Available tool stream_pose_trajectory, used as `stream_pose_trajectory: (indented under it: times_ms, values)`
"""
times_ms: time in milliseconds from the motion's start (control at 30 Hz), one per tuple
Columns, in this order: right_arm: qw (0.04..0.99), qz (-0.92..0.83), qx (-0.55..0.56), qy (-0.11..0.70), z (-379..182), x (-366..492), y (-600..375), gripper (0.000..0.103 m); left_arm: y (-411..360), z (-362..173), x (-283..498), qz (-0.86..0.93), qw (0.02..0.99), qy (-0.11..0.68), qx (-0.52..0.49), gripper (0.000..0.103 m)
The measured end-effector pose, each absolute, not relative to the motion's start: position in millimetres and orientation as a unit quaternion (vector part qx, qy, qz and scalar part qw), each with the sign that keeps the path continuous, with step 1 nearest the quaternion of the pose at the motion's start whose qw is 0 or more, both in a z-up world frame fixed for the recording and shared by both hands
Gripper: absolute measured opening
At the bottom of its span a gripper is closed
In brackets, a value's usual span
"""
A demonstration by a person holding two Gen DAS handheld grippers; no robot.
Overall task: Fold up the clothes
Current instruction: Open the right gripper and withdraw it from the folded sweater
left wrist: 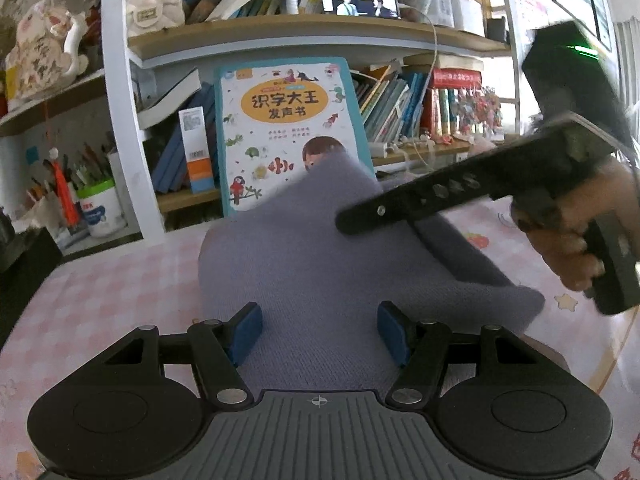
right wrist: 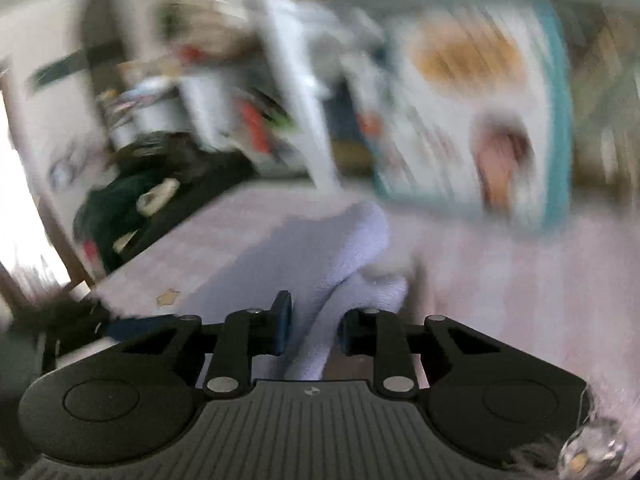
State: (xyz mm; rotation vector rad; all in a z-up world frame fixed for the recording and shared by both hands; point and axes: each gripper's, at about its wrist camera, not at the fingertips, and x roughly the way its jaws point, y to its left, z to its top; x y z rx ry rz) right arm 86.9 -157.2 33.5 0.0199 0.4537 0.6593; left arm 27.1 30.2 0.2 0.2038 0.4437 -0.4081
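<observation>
Two hand-held grippers work one grey-lilac knitted garment (left wrist: 320, 280) lying on the pink checked surface (left wrist: 100, 300); the left hand-held gripper (left wrist: 320, 332) spreads wide over it. The right hand-held gripper (right wrist: 310, 330) stands narrowly parted around a raised fold, grip uncertain through blur.

Black linkage arms, silver pivot screws, blue pads on the fingers (left wrist: 247, 332), grey ribbed base with crosshair mark; bare-skinned hand (left wrist: 576, 236) around black handle.

white bookshelves (left wrist: 120, 92) crammed with books behind a pink checked table (left wrist: 120, 276); daylight at right.
</observation>
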Motion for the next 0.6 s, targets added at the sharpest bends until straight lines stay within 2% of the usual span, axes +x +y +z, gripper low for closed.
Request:
stream_pose_trajectory:
  times_ms: [100,200,233,400,600]
  values:
    - [0.926,0.303,0.010,0.225,33.3,87.7,-160.9,0.026,33.5,2.3,26.5,-0.199,0.952,0.215,0.095,0.066]
    - [0.934,0.224,0.051,0.274,25.2,105.4,-176.6,0.043,37.4,7.1,23.6,-0.193,0.956,0.204,0.088,0.065]
    - [0.937,0.198,0.057,0.283,23.7,108.5,-182.2,0.046,38.7,8.7,22.7,-0.192,0.957,0.201,0.086,0.065]
    - [0.923,0.159,0.125,0.327,21.5,109.2,-214.5,0.046,45.0,16.7,17.9,-0.183,0.963,0.183,0.074,0.066]
    - [0.911,0.243,0.099,0.317,37.5,63.8,-204.3,0.044,52.5,26.2,13.2,-0.172,0.970,0.163,0.060,0.065]
